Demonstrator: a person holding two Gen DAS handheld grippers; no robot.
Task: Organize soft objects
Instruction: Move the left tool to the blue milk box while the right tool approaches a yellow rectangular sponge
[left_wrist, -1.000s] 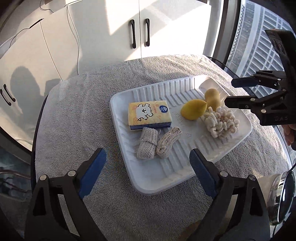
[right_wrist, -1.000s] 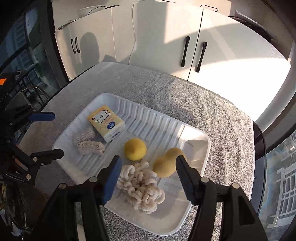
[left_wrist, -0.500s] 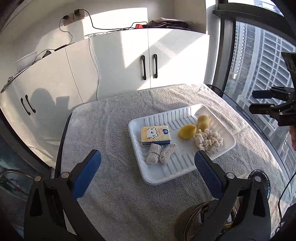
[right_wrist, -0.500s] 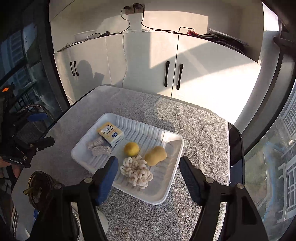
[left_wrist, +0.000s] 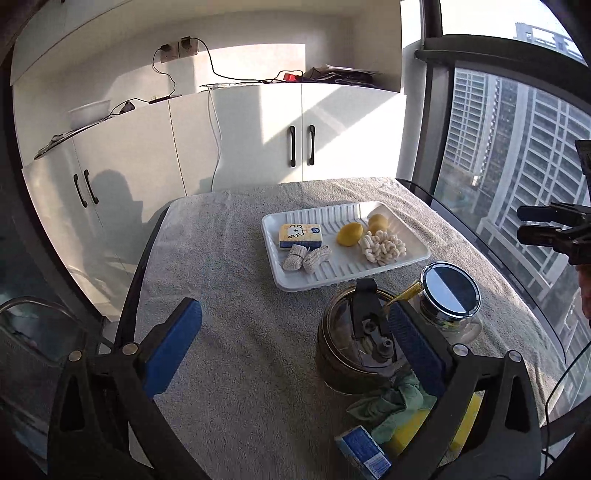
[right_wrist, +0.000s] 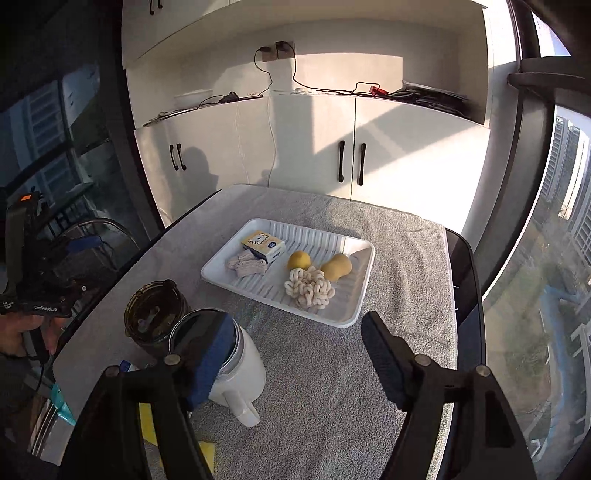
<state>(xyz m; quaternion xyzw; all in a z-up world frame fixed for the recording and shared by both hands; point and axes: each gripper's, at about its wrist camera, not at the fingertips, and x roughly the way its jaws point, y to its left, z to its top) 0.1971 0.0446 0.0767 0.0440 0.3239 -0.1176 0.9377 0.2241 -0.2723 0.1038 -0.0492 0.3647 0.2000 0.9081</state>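
A white ribbed tray (left_wrist: 413, 258) (right_wrist: 360, 299) on the grey towel-covered table holds a tissue pack (left_wrist: 300, 235) (right_wrist: 263, 245), two knitted beige rolls (left_wrist: 306, 257) (right_wrist: 246, 266), two yellow sponges (left_wrist: 349, 234) (right_wrist: 299, 260), one pear-shaped (right_wrist: 336, 267), and a cream knotted rope (left_wrist: 382, 248) (right_wrist: 309, 288). My left gripper (left_wrist: 295, 343) is open and empty, well back from the tray. My right gripper (right_wrist: 299, 362) is open and empty, also far back. Each shows at the edge of the other's view.
Near the table's front stand a dark lidded jar (left_wrist: 354, 339) (right_wrist: 155, 317) and a white jug with a shiny lid (left_wrist: 450, 295) (right_wrist: 221, 354). A green cloth (left_wrist: 391, 402), a yellow sponge and a blue pack (left_wrist: 364, 452) lie at the front edge. White cabinets stand behind.
Both grippers have pulled back and up from the tray, open and empty. The jar, jug and front-edge items have come into view. The tray's contents have not moved.
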